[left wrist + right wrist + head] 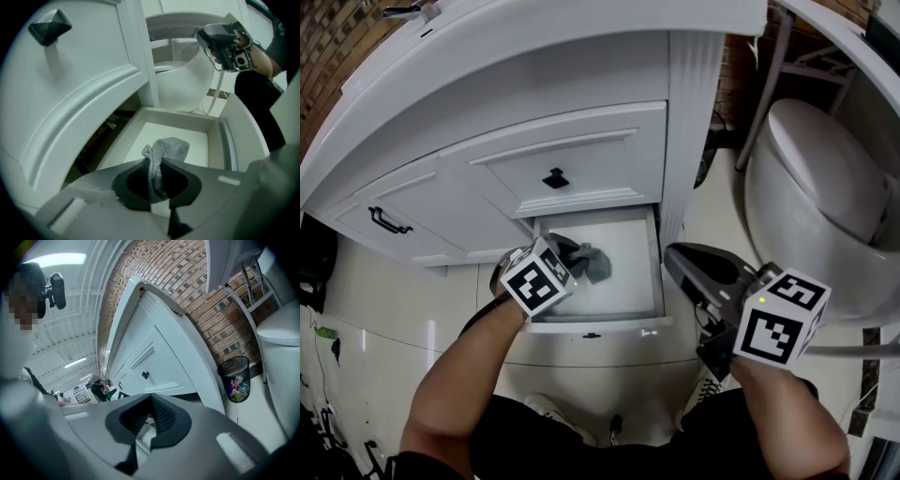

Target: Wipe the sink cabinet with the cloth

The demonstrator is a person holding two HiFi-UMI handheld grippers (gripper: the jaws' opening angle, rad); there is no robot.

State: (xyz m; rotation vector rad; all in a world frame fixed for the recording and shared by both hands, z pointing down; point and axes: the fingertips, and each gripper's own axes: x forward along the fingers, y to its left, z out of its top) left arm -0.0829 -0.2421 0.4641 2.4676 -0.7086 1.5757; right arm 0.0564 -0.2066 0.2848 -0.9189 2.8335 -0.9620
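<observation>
The white sink cabinet (600, 66) has its bottom drawer (628, 281) pulled open. My left gripper (574, 261) reaches down into that drawer and is shut on a grey cloth (592, 264). In the left gripper view the cloth (171, 147) is pinched between the jaws of the left gripper (156, 161) and bunches out over the white drawer floor (140, 140). My right gripper (675, 256) hovers to the right of the drawer, off the cabinet, shut with nothing in it. The right gripper (151, 398) looks along the cabinet front (154, 357).
A white toilet (816, 178) stands close on the right. Above the open drawer is a drawer front with a black knob (555, 178), and a door with a black handle (389, 222) is to the left. A wire waste bin (236, 378) stands by the brick wall.
</observation>
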